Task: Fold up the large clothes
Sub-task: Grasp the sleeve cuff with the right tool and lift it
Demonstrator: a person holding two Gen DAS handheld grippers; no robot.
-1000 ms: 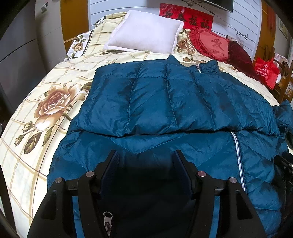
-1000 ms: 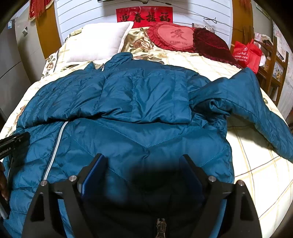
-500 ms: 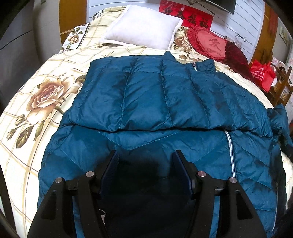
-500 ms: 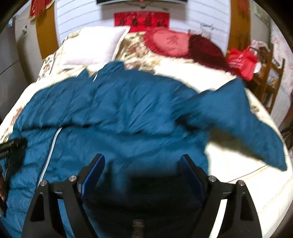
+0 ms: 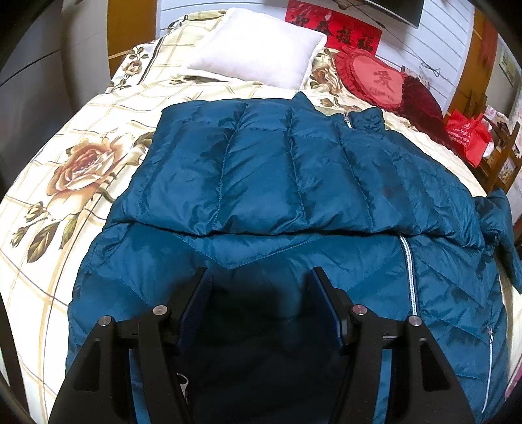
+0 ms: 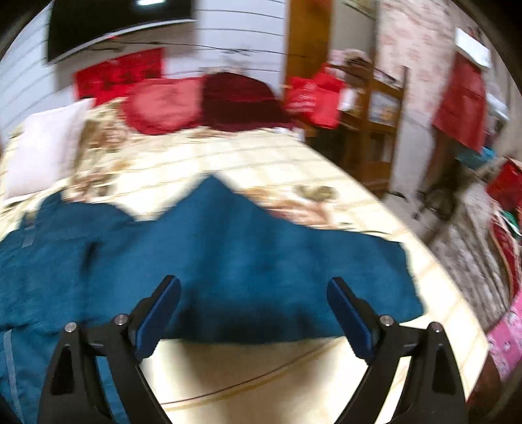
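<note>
Lying flat across the floral bedspread (image 5: 84, 137), the teal down jacket (image 5: 280, 182) has one sleeve already folded over its chest, while the other sleeve (image 6: 277, 261) is spread out sideways toward the bed's edge on the right-hand side. That loose sleeve is what the next fold seems to turn on: in the right wrist view it lies directly ahead of and just beyond the right gripper (image 6: 254, 293), its long axis running crosswise to the fingers, cuff end out to the right. The right gripper is released, its jaws opening wider with only bare bedspread and the sleeve's near edge showing between them, nothing pinched; the picture is smeared, so finer detail is lost. The left gripper (image 5: 261, 287) hovers low over the jacket's lower front panel, left of the white zipper (image 5: 407, 270), jaws parted and not clamped on fabric as far as I can judge. The right hand is clearly the nearer one to the sleeve, so I would expect it to take the cuff and carry it in over the body. On the wall behind the white pillow (image 5: 261, 55) hangs a red banner (image 5: 336, 29) with dark Chinese characters, too distorted for me to read, and a red heart-shaped cushion (image 5: 378, 81) carries a single embroidered character.
</note>
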